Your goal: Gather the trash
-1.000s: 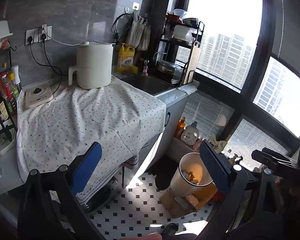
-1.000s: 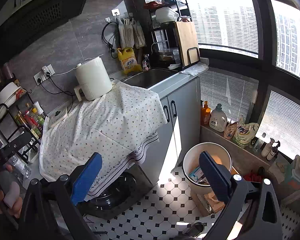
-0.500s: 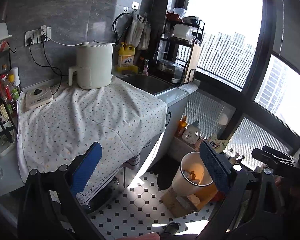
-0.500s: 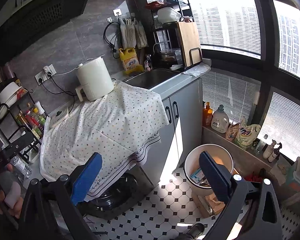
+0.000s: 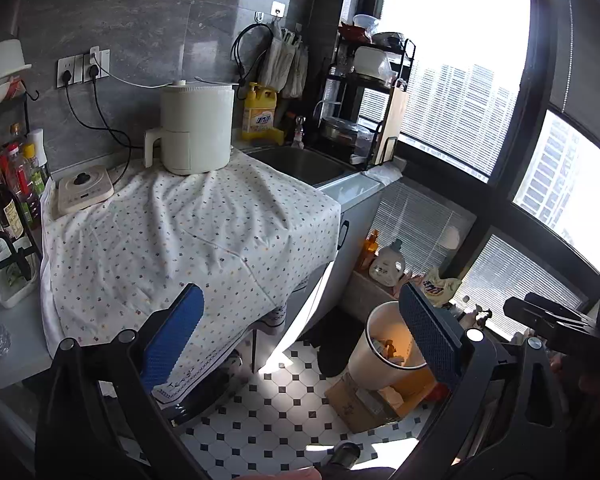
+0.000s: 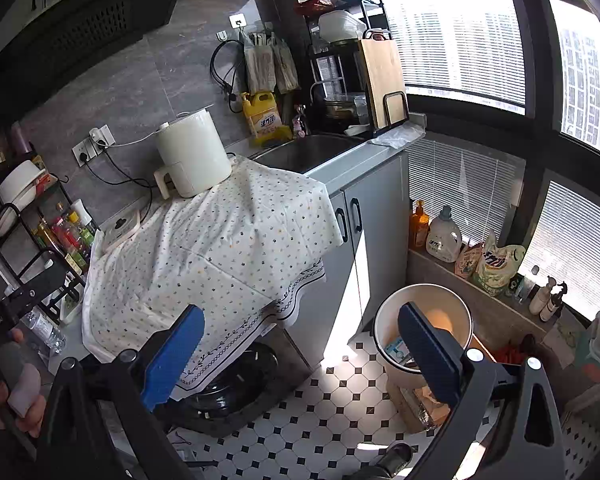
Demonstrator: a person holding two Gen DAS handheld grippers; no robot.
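Note:
A white trash bin (image 5: 374, 344) stands on the tiled floor beside the counter, with scraps of trash inside; it also shows in the right wrist view (image 6: 420, 312). My left gripper (image 5: 300, 336) is open and empty, held above the floor in front of the cloth-covered counter (image 5: 188, 232). My right gripper (image 6: 300, 344) is open and empty too, at a like height, its right pad over the bin's rim. No loose trash shows on the cloth.
A white air fryer (image 5: 196, 128) and a small scale (image 5: 84, 192) sit on the counter. The sink (image 5: 300, 164), a dish rack (image 5: 364, 112) and a yellow detergent jug (image 5: 260, 114) are behind. Bottles (image 6: 444, 236) line the window ledge. A cardboard box (image 5: 360, 400) lies under the bin.
Both views have shifted slightly; the counter and bin sit a little lower and closer. Both grippers stay open and empty.

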